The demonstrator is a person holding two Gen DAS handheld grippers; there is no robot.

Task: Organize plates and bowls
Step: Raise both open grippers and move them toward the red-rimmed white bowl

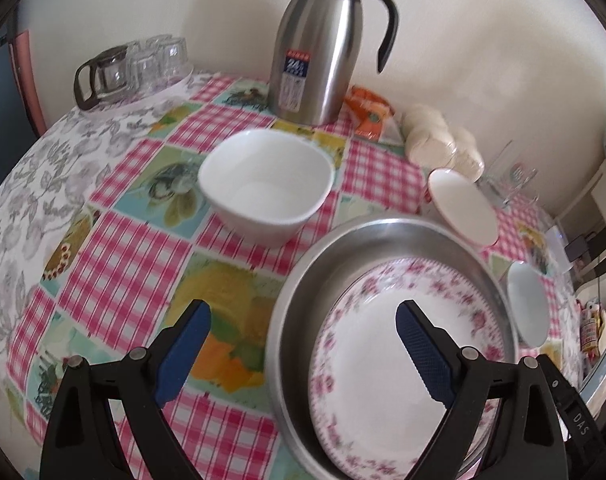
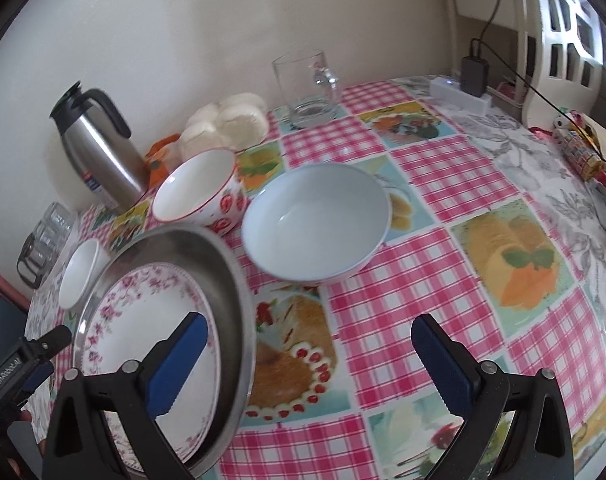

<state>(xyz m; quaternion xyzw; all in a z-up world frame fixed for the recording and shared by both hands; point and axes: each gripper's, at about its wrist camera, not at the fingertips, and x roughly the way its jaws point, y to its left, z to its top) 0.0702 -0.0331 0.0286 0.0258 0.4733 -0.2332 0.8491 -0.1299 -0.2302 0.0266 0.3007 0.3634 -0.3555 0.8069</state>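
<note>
A metal basin (image 1: 299, 280) holds a pink-flowered plate (image 1: 375, 360); both also show in the right wrist view, basin (image 2: 207, 252) and plate (image 2: 127, 320). A plain white bowl (image 1: 263, 184) stands beyond my left gripper (image 1: 303, 312), which is open and empty over the basin's left rim. A pale blue bowl (image 2: 315, 220) stands ahead of my right gripper (image 2: 309, 326), open and empty above the tablecloth. A strawberry-patterned bowl (image 2: 201, 188) stands behind the basin; it shows in the left wrist view (image 1: 463, 206) too. The left gripper's body (image 2: 23, 364) shows at the far left.
A steel thermos jug (image 1: 323, 48) stands at the wall, with a glass pot and glasses (image 1: 135, 64) to its left, and an orange packet (image 1: 369, 112) and bagged buns (image 1: 443, 140) to its right. A glass mug (image 2: 307, 88) and a power strip (image 2: 459, 92) stand far right.
</note>
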